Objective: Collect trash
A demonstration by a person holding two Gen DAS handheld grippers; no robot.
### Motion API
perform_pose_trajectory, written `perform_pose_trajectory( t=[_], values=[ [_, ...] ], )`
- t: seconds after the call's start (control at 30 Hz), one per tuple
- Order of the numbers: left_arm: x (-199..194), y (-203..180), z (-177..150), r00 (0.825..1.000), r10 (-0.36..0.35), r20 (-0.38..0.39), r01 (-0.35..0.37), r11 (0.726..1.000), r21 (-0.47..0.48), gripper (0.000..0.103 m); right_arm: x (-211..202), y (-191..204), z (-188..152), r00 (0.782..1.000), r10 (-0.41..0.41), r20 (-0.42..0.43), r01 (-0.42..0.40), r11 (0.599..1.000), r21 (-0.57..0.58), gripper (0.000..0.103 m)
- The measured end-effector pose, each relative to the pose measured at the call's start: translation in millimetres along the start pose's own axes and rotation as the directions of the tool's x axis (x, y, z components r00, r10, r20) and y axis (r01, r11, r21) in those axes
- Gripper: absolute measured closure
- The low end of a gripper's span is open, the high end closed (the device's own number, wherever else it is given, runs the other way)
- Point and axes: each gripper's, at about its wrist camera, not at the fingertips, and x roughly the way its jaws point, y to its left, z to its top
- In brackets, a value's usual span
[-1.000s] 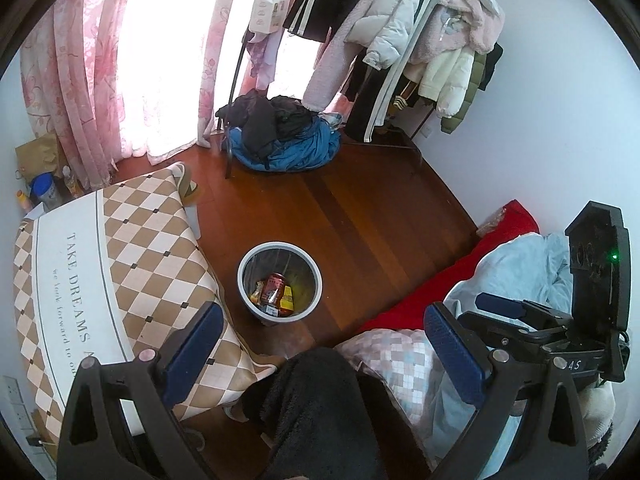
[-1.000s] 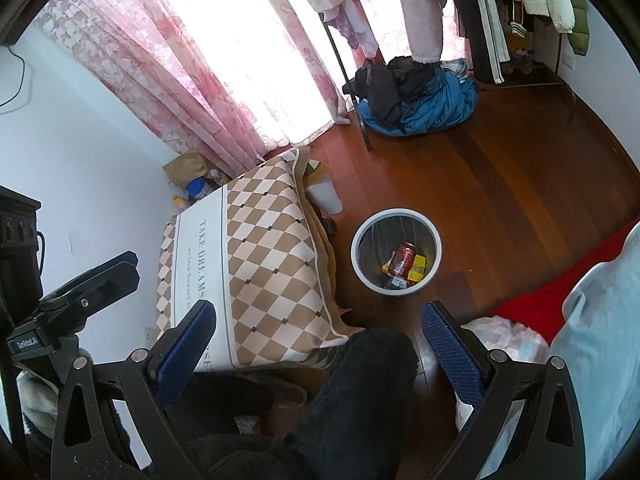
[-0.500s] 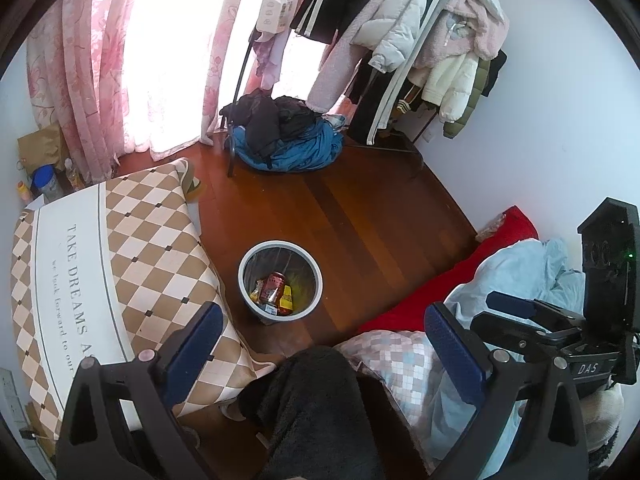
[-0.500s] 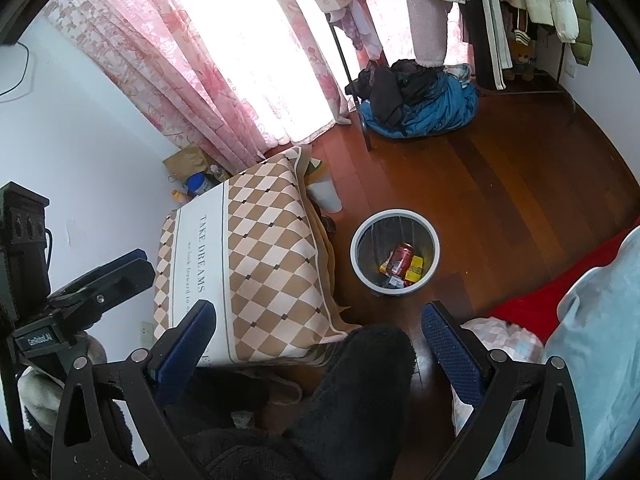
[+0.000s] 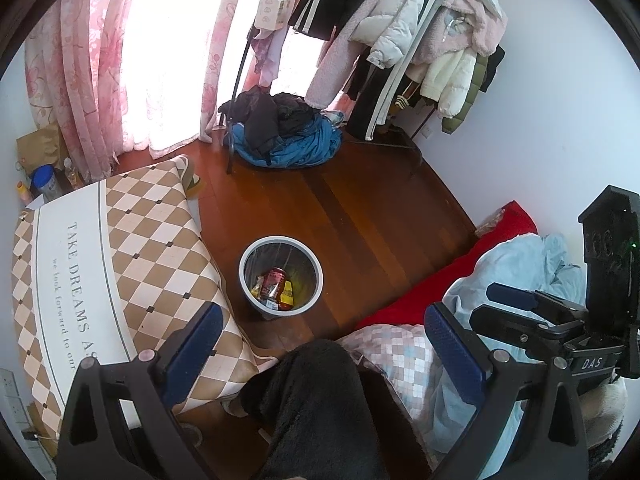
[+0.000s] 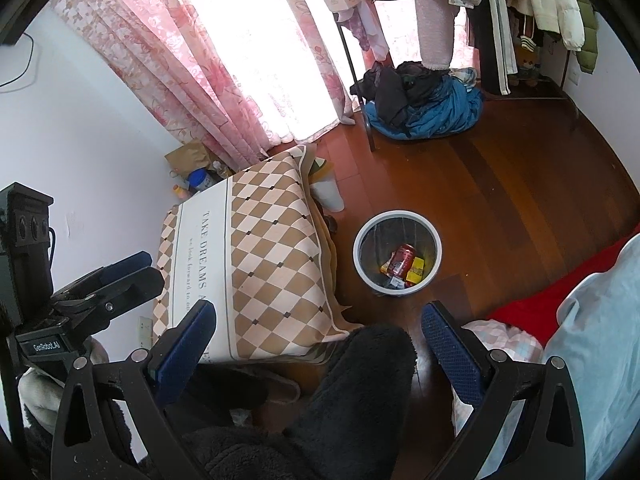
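Left wrist view showed a brown wooden floor (image 5: 360,208) with one round grey trash bin (image 5: 281,276) standing on it, holding one red can (image 5: 274,278) and some wrappers. Both the left gripper (image 5: 320,336) and the right gripper (image 6: 318,332) were spread wide, holding nothing. Only the right wrist view showed a white cup (image 6: 328,196) beside the brown checked cushion (image 6: 256,248)

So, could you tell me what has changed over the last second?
Little has changed: both cameras drifted slightly, so the right gripper sits a bit lower in the left wrist view. Nothing was grasped or released. Both grippers stay open and empty, and the bin with its red can has not moved.
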Motion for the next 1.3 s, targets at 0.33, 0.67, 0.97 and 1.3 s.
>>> perform_pose_trajectory(
  t=[0.33, 0.67, 0.97, 1.3],
  values=[
    [-2.5, -1.0, -0.9, 1.000, 0.025, 0.006, -0.025, 0.999, 0.025, 0.000, -4.2, -1.5, -0.4, 1.000, -0.016, 0.013, 0.016, 1.000, -0.007, 0.000],
    [-2.8, 1.3, 0.0, 1.000, 0.022, 0.004, -0.022, 0.999, 0.026, 0.000, -4.1, -2.8, -0.6, 1.000, -0.018, 0.013, 0.019, 1.000, -0.011, 0.000],
    [-2.5, -0.6, -0.5, 1.000, 0.021, 0.005, -0.021, 0.999, 0.024, 0.000, -4.9, -2.6, -1.7, 1.000, -0.015, 0.011, 0.016, 1.000, -0.016, 0.000],
    [-2.3, -1.8, -1.3, 1.000, 0.022, 0.004, -0.022, 0.999, 0.026, 0.000, -4.8, -1.4, -2.2, 1.000, -0.019, 0.012, 0.019, 1.000, -0.014, 0.000]
  ],
)
